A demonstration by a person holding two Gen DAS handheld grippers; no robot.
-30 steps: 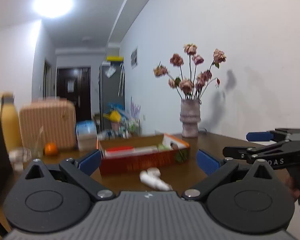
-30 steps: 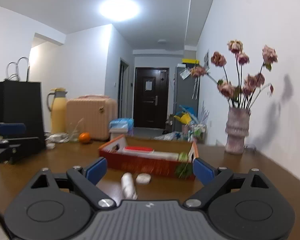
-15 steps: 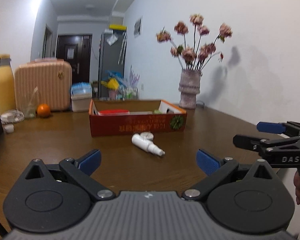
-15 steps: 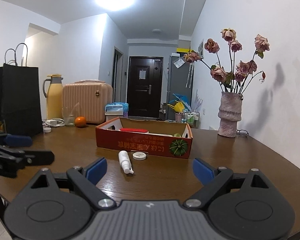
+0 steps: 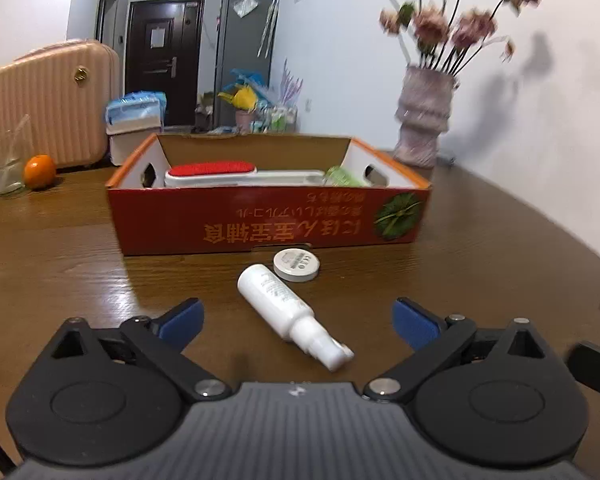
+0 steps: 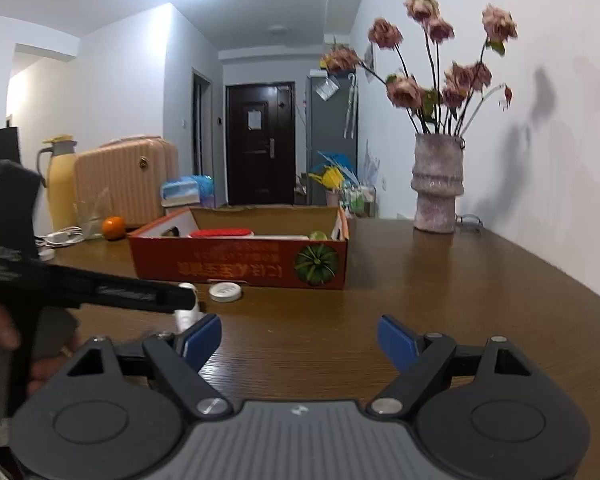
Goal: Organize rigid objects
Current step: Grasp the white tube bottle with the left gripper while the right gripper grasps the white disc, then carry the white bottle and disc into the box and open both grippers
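A white spray bottle (image 5: 288, 312) lies on its side on the brown table, just ahead of my open left gripper (image 5: 298, 322). A round white tin (image 5: 296, 265) sits behind it, against the red cardboard box (image 5: 268, 220). The box holds a red-topped white brush (image 5: 212, 171) and a green item (image 5: 342, 176). My right gripper (image 6: 300, 340) is open and empty above the table. In its view the left gripper's body (image 6: 100, 290) hides most of the bottle (image 6: 186, 312); the tin (image 6: 225, 292) and the box (image 6: 240, 268) show beyond.
A vase of dried roses (image 6: 438, 184) stands at the back right near the wall. An orange (image 5: 39, 171), a glass (image 5: 4, 164), a pink suitcase (image 5: 48, 104) and a yellow flask (image 6: 60, 184) are at the back left.
My left gripper has moved forward and tilted down, closing on the spray bottle. My right gripper has moved forward too. The left gripper now crosses the right view.
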